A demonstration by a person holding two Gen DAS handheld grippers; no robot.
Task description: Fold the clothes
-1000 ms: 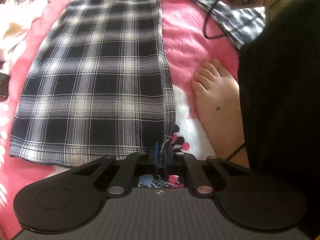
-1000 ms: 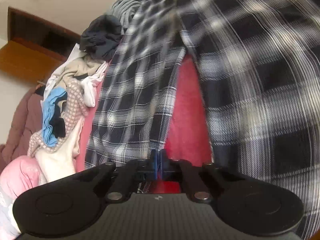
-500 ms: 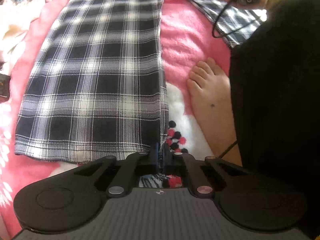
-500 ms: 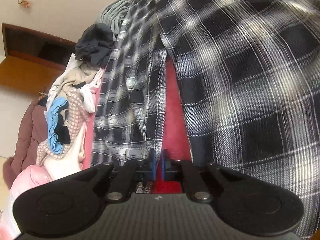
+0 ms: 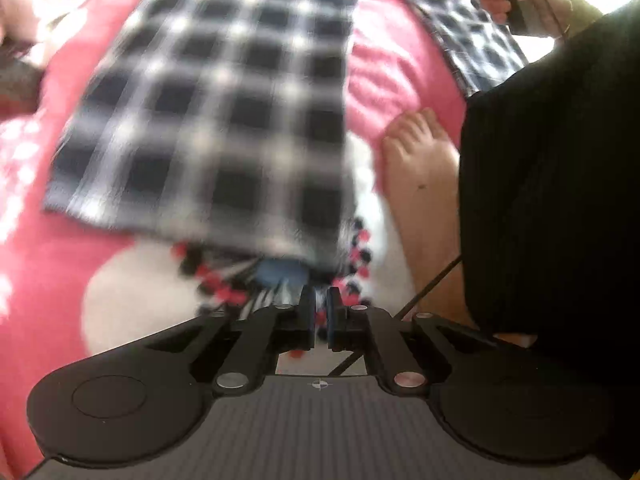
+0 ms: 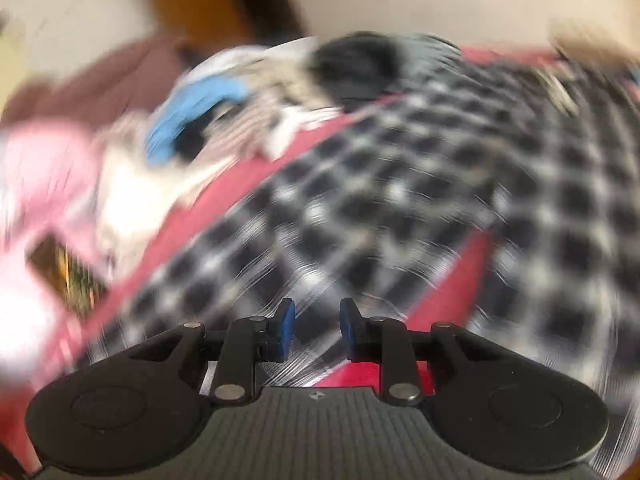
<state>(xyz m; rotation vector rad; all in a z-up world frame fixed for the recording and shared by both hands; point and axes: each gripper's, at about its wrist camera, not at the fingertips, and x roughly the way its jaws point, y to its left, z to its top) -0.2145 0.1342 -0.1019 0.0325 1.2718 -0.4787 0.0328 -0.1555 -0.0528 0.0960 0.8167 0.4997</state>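
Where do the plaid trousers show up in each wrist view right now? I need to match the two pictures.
Left wrist view: the plaid trousers fill the upper centre, one leg running from the top down to its hem just ahead of the claw.
Right wrist view: the plaid trousers, blurred, spread across the centre and right, ahead of the claw.
Shared landmark: the pink blanket under the trousers, showing between the two legs.

No readable text, labels or numbers anywhere.
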